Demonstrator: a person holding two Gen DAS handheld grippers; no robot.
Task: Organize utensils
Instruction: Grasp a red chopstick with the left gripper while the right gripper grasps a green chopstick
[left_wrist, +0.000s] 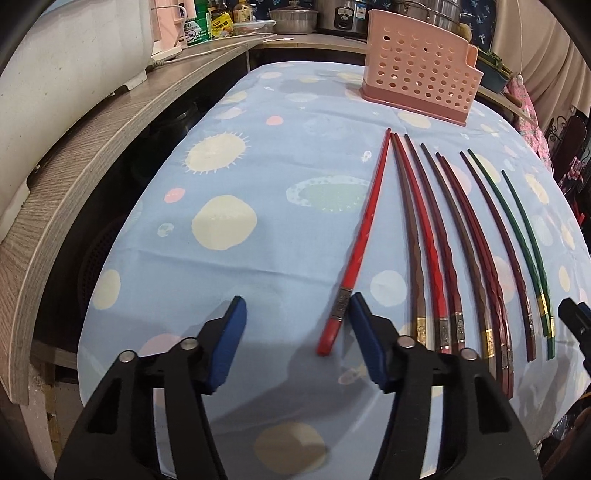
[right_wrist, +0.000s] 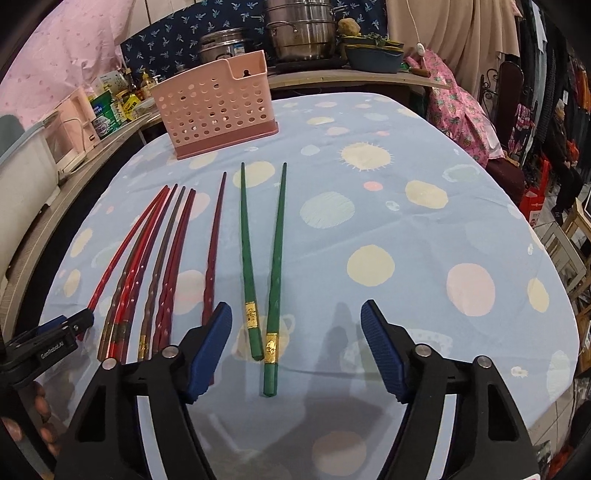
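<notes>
Several chopsticks lie side by side on the blue spotted tablecloth (left_wrist: 258, 155). A bright red chopstick (left_wrist: 360, 240) lies leftmost, its butt end between the tips of my open, empty left gripper (left_wrist: 297, 321). Brown and dark red chopsticks (left_wrist: 443, 236) lie to its right, then two green chopsticks (left_wrist: 517, 229). In the right wrist view the green chopsticks (right_wrist: 275, 254) lie just ahead of my open, empty right gripper (right_wrist: 295, 325), toward its left finger. The pink perforated utensil holder (left_wrist: 419, 79) stands upright at the far side, also in the right wrist view (right_wrist: 218, 107).
A wooden counter (left_wrist: 92, 140) with a white appliance runs along the table's left. Pots (right_wrist: 299, 29) and bottles (left_wrist: 207, 22) stand behind the holder. The left gripper (right_wrist: 55, 332) shows at the right view's left edge. Chairs and clothes stand right of the table.
</notes>
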